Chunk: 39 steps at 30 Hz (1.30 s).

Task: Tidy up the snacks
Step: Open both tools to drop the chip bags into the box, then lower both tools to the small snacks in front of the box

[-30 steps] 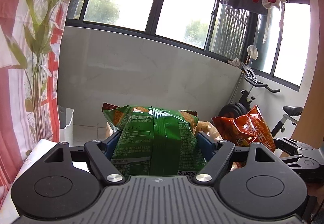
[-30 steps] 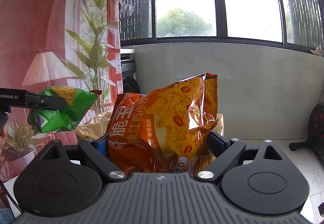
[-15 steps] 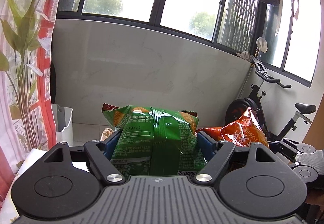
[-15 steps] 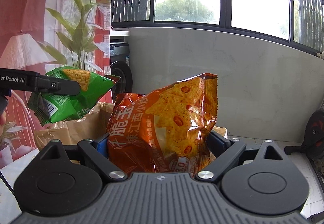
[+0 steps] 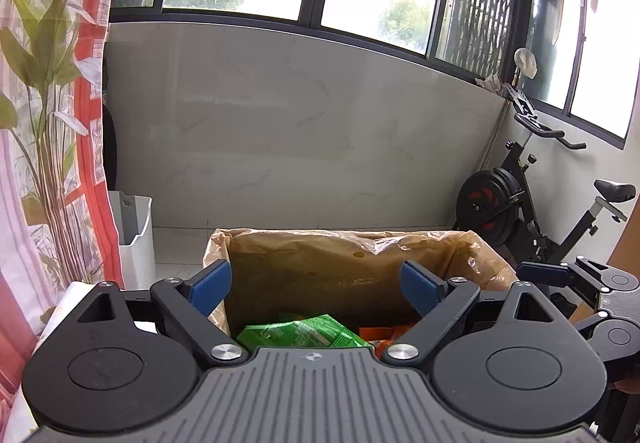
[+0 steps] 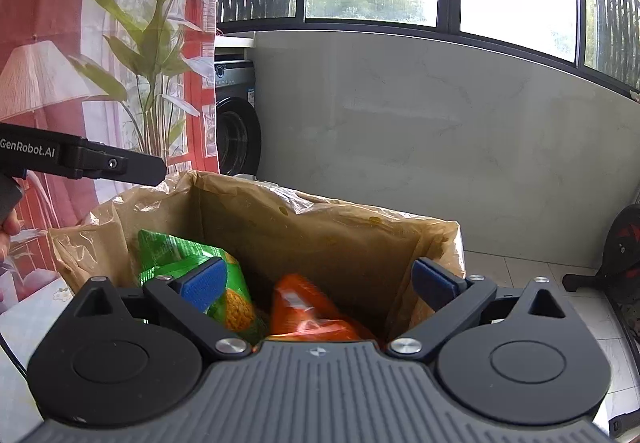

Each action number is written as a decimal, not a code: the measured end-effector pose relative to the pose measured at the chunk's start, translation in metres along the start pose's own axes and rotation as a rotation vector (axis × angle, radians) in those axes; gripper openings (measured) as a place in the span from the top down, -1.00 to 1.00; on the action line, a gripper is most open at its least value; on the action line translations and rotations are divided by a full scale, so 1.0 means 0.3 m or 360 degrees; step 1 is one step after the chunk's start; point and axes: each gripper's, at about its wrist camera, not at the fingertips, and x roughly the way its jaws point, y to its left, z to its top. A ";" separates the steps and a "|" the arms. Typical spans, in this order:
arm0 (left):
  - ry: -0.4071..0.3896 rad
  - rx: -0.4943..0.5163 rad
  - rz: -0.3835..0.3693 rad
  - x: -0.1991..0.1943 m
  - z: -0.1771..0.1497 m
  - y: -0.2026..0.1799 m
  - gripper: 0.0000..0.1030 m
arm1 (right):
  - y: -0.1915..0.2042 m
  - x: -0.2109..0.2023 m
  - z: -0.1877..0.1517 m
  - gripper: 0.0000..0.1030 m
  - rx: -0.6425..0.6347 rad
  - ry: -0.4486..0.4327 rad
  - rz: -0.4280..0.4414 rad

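Snacks are now in the box: the green chip bag (image 6: 188,271) and the orange chip bag (image 6: 308,311) both lie inside the plastic-lined cardboard box (image 6: 320,227), where half a second ago each was pinched upright between a gripper's blue pads. In the right wrist view the green bag sits at lower left of the box's interior and the orange one just beside it toward the centre, the two apparently touching low down.

The left gripper (image 5: 316,287) has its fingers spread and still opening, with nothing between them; the green bag (image 5: 300,335) shows below them, lower centre of that frame. The right gripper (image 6: 320,283) is likewise opening wide and empty, its left pad merely overlapping the green bag in the picture without pressing it.

Judging by this, both drops are done, and what is left is to pull the grippers back and fetch any remaining snacks, none of which show here.

As to lie: the green bag leans with its long axis running from the upper left of the box down toward the frame's centre, top seam uppermost. The orange bag is blurred; it seems tipped, its long axis sloping from upper left to lower right, but I cannot tell which end is which.
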 end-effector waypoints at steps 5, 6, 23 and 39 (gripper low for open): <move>0.0003 0.0050 0.0047 -0.072 -0.015 0.013 -0.80 | 0.015 -0.076 -0.006 -0.96 0.0046 -0.0059 0.0052; 0.0004 0.0060 0.0051 -0.092 -0.022 0.016 -0.80 | 0.018 -0.094 -0.011 -0.96 0.0060 -0.0068 0.0057; 0.0180 -0.0008 0.0147 -0.391 -0.364 0.093 -0.78 | 0.158 -0.345 -0.255 -0.96 0.0227 -0.0080 0.0092; 0.0637 -0.0059 0.0243 -0.395 -0.777 0.079 -0.66 | 0.262 -0.385 -0.527 -0.93 0.0335 0.0116 -0.0009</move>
